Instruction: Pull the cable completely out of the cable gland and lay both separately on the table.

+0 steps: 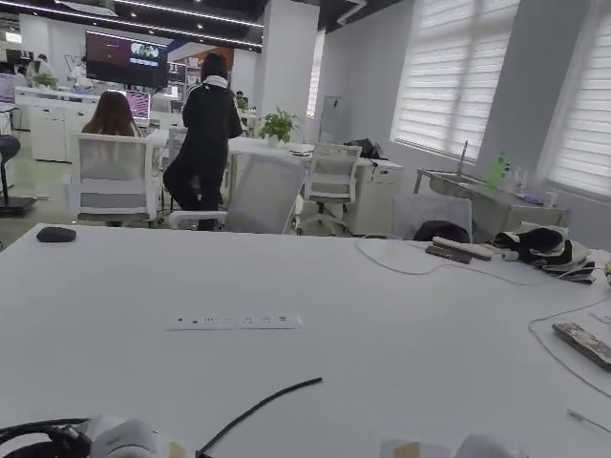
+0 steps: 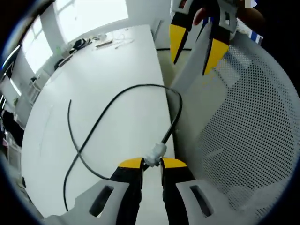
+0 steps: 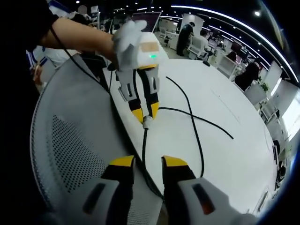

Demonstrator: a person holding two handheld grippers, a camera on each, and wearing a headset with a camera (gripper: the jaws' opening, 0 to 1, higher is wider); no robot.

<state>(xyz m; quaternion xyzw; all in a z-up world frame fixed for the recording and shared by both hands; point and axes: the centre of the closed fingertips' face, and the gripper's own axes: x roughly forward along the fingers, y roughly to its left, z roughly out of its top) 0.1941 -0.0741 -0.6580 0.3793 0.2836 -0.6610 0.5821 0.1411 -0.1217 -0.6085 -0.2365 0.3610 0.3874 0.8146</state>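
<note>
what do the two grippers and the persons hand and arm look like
The left gripper and the right gripper both have black jaws with yellow tips. The left gripper has a white body with a small green light. The hand on it wears a white glove, and further up the arm is a dark sleeve.

Smooth matt wht tabletop, matt blk rubbery cable, pale plastic cable gland, perforated wht plastic chair back, left gripper semi-gloss blk plastic w/ yellow tips, wht cloth glove upper left
</note>
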